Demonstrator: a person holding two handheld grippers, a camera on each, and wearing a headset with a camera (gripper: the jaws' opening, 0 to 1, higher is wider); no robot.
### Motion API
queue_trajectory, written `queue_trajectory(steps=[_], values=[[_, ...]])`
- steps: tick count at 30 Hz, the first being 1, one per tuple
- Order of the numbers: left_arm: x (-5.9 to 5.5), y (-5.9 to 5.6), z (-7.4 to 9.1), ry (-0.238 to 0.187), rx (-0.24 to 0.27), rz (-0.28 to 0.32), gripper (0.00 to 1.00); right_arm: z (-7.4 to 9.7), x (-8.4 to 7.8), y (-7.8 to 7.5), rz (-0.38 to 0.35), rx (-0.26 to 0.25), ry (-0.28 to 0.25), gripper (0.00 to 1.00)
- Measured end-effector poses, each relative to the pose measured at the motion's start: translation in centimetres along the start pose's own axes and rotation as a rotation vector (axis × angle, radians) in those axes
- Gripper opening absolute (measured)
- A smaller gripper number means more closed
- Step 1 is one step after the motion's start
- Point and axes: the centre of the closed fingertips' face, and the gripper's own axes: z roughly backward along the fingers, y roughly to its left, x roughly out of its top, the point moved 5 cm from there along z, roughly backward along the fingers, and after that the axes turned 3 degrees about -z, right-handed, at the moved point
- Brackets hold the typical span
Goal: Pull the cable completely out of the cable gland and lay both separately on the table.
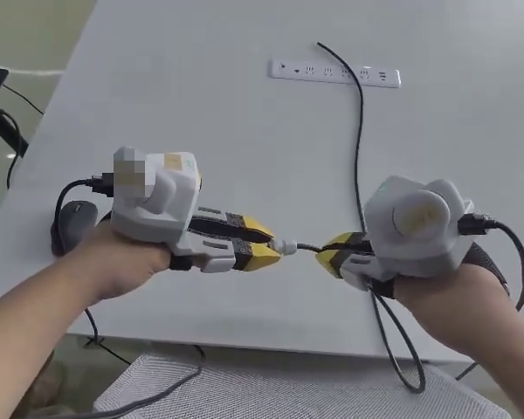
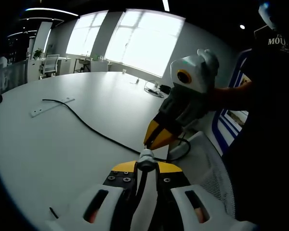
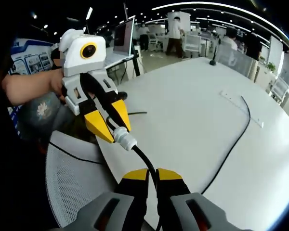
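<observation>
Your left gripper (image 1: 266, 245) jaws pinch cable gland (image 1: 286, 247); right gripper (image 1: 328, 250) jaws clamp cable (image 1: 359, 140) just beside it, above tabletop (image 1: 201, 105). Shirt (image 2: 274, 96) lettering partly legible: "MOU".

Opposed gripper views, cable gland (image 3: 124, 138) between

White cable gland (image 1: 286, 247) w/ black cable (image 1: 307, 249) still thru it (both airborne, approx. horizontal).

The left gripper (image 1: 264, 245) and right gripper (image 1: 329, 250) have rounded white housings, black arms and yellow wedge tips. A black lead (image 1: 68, 190) leaves each housing's rear. The person's top (image 2: 274, 96) is dark with white lettering.
</observation>
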Motion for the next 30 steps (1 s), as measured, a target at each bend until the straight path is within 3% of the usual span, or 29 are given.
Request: queue_trajectory(steps=[6,12,20,24,27,30], values=[[-0.1,-0.1,-0.1,0.001,0.001,0.004,0.14,0.0,-0.3,0.0,-0.026,-0.003,0.0,0.0],[-0.1,0.0,0.3,-0.005,0.008,0.01,0.14,0.1,-1.2,-1.2,-0.05,-0.034,0.011,0.0],[-0.2,-0.2,0.1,-0.004,0.007,0.01,0.14,-0.2,-2.5,-2.0,-0.19,-0.038,0.039,0.0],[-0.2,-0.2,-0.1,-0.002,0.006,0.01,0.14,-0.4,-2.6,-2.1,-0.208,-0.044,0.049,0.0],[-0.2,0.0,0.0,-0.008,0.012,0.018,0.14,-0.1,-2.5,-1.8,-0.184,-0.04,0.033,0.0],[-0.2,0.1,0.1,-0.006,0.013,0.019,0.14,0.1,-2.2,-1.9,-0.111,-0.046,0.001,0.01]])
